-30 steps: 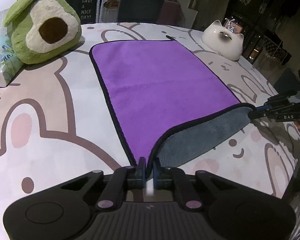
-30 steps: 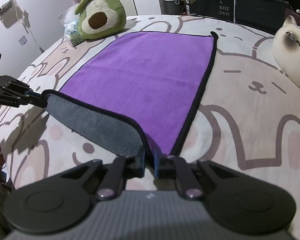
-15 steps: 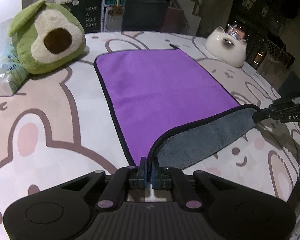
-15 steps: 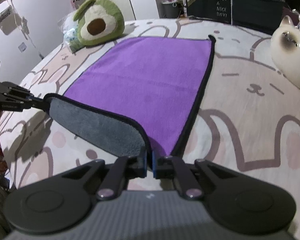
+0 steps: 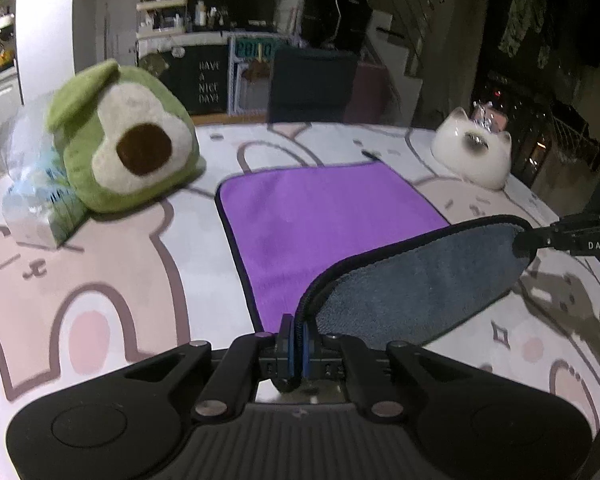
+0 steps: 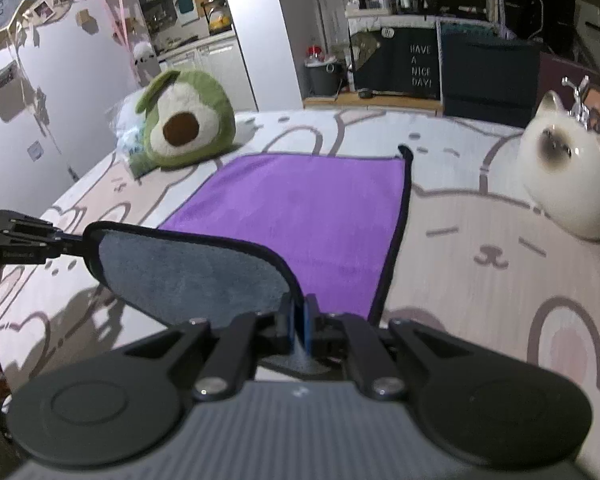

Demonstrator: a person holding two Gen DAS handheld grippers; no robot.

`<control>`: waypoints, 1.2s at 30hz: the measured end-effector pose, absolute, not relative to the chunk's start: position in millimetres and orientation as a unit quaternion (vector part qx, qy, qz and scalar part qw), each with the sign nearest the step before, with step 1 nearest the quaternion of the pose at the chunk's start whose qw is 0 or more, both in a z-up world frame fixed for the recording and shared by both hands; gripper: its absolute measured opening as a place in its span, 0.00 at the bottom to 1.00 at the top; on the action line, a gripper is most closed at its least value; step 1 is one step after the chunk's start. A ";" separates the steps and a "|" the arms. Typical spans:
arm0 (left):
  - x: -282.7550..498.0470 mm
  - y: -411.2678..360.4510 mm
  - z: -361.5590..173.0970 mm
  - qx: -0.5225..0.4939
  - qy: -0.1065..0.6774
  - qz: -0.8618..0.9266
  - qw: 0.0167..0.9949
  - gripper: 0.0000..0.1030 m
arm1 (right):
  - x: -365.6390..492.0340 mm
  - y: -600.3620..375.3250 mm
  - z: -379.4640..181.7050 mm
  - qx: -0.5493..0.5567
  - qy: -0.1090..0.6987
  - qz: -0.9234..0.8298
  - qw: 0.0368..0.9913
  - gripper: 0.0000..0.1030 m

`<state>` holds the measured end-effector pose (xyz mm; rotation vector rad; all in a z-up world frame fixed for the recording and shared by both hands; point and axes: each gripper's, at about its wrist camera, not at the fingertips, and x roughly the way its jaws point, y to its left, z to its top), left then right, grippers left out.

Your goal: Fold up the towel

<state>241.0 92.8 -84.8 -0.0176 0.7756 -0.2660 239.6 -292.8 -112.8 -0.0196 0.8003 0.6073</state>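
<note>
The towel (image 5: 332, 224) lies on a bed (image 5: 100, 272) whose sheet carries pink and white rabbit drawings; its far part rests flat with the purple face up, and its near edge is raised off the sheet so that the grey underside (image 5: 416, 280) shows, the black trim running along the lifted hem; the left gripper (image 5: 295, 338) has its blue fingers pressed together on the near left corner of the towel, the hem rising straight out from between them; the right gripper (image 6: 299, 322) likewise pinches the near right corner, its fingers closed on the cloth with grey pile showing just below them; in the left wrist view the right gripper appears at the right edge holding the far end of the lifted hem, and in the right wrist view the left gripper appears at the left edge doing the same, so the raised edge hangs stretched between the two; a green avocado plush (image 5: 124, 148) sits on the far left of the bed, near the towel's far left corner but apart from it, leaning on a clear plastic bag (image 5: 32, 204); a white cat figure (image 6: 568, 184) stands on the far right, well apart from the towel; a small black loop (image 6: 406, 150) sticks out at the towel's far right corner.
</note>
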 end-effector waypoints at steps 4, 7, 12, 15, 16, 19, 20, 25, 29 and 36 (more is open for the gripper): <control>250.9 92.7 -79.5 -0.006 0.358 -0.118 0.926 0.04 | 250.3 -291.2 -106.4 -0.006 0.368 0.282 0.886 0.06; 259.4 90.1 -77.0 0.002 0.344 -0.111 0.933 0.04 | 258.0 -291.6 -105.0 -0.002 0.357 0.272 0.894 0.06; 278.3 89.9 -74.2 0.000 0.324 -0.104 0.940 0.04 | 274.3 -291.6 -102.2 0.003 0.338 0.262 0.904 0.06; 291.4 91.3 -74.4 0.001 0.315 -0.097 0.944 0.04 | 286.8 -288.1 -102.2 0.005 0.331 0.257 0.908 0.06; 296.3 92.5 -74.5 0.000 0.313 -0.095 0.945 0.04 | 290.3 -286.9 -102.5 0.004 0.327 0.254 0.910 0.06; 311.4 95.2 -75.6 -0.003 0.308 -0.089 0.947 0.04 | 304.4 -283.3 -103.0 0.007 0.320 0.250 0.914 0.06; 316.0 95.8 -75.8 -0.002 0.305 -0.088 0.948 0.04 | 309.5 -281.7 -103.2 0.007 0.318 0.248 0.915 0.06; 341.9 99.2 -77.3 -0.001 0.298 -0.085 0.951 0.04 | 332.9 -275.9 -106.0 0.010 0.309 0.241 0.920 0.06; 364.1 100.6 -79.7 0.006 0.299 -0.081 0.951 0.04 | 353.1 -272.4 -110.4 0.018 0.312 0.233 0.921 0.06; 401.5 104.2 -88.6 0.010 0.307 -0.078 0.949 0.04 | 389.5 -262.7 -113.4 0.022 0.316 0.224 0.922 0.06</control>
